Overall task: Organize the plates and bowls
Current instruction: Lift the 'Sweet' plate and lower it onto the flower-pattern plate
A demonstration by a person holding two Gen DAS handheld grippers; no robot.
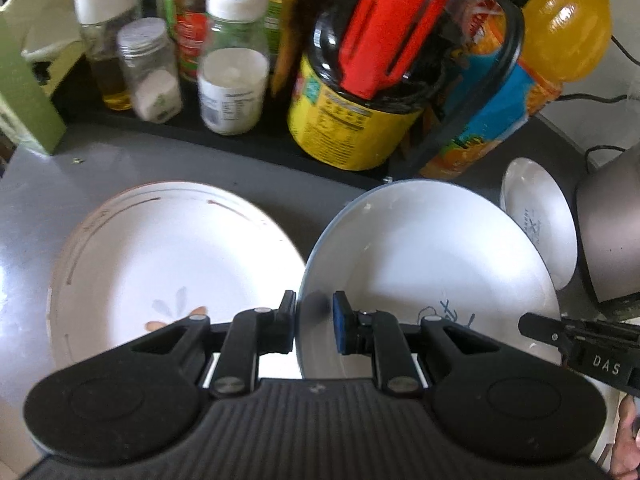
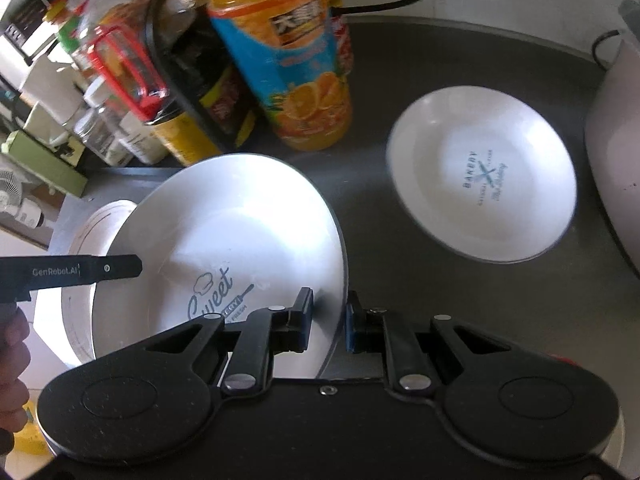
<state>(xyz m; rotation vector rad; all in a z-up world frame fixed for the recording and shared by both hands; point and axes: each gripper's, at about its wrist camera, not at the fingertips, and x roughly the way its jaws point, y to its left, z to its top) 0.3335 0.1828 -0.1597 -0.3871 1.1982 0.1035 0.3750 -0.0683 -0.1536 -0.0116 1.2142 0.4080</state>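
A white deep plate printed "Sweet" (image 1: 420, 248) (image 2: 224, 216) is held by both grippers, tilted above the grey counter. My left gripper (image 1: 314, 322) is shut on its left rim, one finger outside and the blue pad inside. My right gripper (image 2: 328, 320) is shut on its right rim. Each gripper also shows in the other's view: the left gripper (image 2: 120, 268) and the right gripper (image 1: 532, 326). Left of it a flat white plate with a flower pattern (image 1: 160, 248) (image 2: 100, 220) lies on the counter. A smaller white bowl (image 1: 540, 220) (image 2: 480, 172) sits to the right.
Behind the dishes, jars and bottles crowd a black shelf (image 1: 248, 144): a white-capped jar (image 1: 234, 68), a yellow-labelled jar (image 1: 344, 128), an orange juice bottle (image 2: 296, 68). A grey appliance (image 2: 616, 152) with a cable stands at the right. A green box (image 1: 24, 92) is far left.
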